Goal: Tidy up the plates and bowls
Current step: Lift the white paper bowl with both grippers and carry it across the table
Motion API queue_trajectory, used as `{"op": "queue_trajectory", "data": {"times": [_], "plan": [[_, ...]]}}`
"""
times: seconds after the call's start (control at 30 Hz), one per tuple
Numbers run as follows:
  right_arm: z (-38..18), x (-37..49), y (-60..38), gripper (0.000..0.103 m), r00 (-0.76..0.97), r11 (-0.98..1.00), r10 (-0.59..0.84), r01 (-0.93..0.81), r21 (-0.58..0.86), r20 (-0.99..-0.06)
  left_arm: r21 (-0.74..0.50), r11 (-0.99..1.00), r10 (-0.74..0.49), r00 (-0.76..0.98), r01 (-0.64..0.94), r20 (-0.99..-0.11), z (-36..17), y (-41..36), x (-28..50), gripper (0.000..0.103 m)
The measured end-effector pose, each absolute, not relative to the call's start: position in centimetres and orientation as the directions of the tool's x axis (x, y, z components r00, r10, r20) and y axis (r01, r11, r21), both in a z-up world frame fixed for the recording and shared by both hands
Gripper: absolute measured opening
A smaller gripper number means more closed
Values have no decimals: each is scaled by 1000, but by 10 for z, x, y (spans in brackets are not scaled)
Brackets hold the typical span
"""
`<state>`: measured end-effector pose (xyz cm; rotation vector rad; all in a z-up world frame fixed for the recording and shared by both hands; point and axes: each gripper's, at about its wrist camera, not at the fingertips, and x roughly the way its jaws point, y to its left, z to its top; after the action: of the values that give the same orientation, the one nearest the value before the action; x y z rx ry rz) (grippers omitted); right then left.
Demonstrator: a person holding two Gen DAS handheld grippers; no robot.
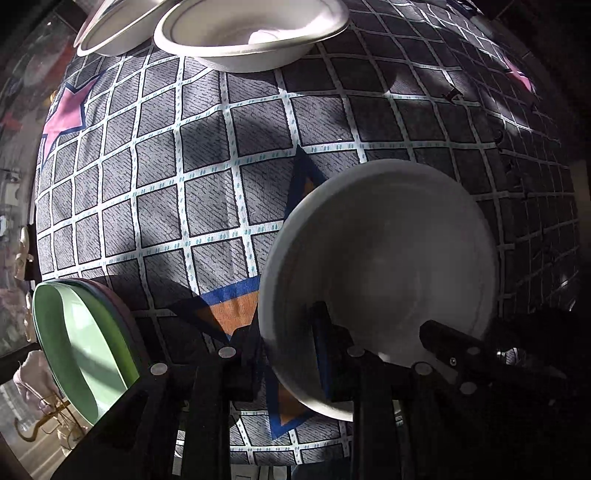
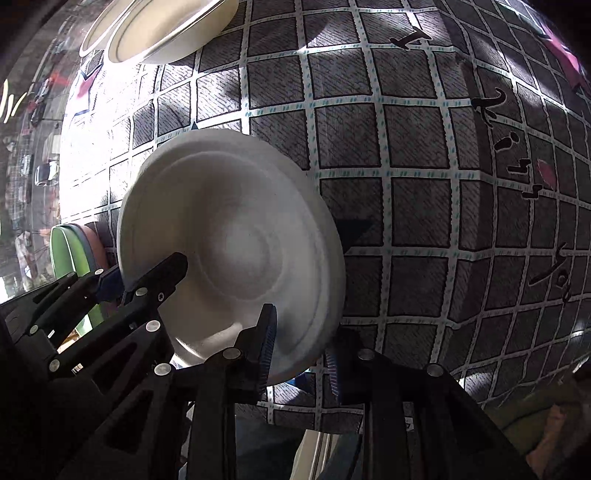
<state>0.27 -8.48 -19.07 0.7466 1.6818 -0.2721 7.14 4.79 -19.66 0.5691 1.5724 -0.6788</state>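
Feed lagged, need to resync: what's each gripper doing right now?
Left gripper: shut on the rim of the white bowl, held tilted.
Right gripper: shut on the same white bowl's rim, opposite side.

Checked cloth (image 1: 155,192) under white bowls (image 1: 251,33).

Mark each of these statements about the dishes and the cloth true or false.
1. The left gripper holds the white bowl by its rim. True.
2. The green plate lies on the right side of the cloth. False: it is at the near left edge in the left wrist view.
3. Two more white bowls sit at the far end. True.
4. The cloth is plain red. False: it is grey squares with pale lines.
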Motion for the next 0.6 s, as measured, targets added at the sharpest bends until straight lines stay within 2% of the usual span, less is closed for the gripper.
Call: {"op": "queue_trajectory", "data": {"times": [0.27,0.6], "plan": [[-190,-18,-94,28,-87,754,305,630,185,-948,-112,653,-20,-131,749,-991,-192,6,21,26],[-188,-71,-135,29,-76,714,313,676,182,-947,-115,559,-10,-131,821,-991,-174,-83,-49,27]]}}
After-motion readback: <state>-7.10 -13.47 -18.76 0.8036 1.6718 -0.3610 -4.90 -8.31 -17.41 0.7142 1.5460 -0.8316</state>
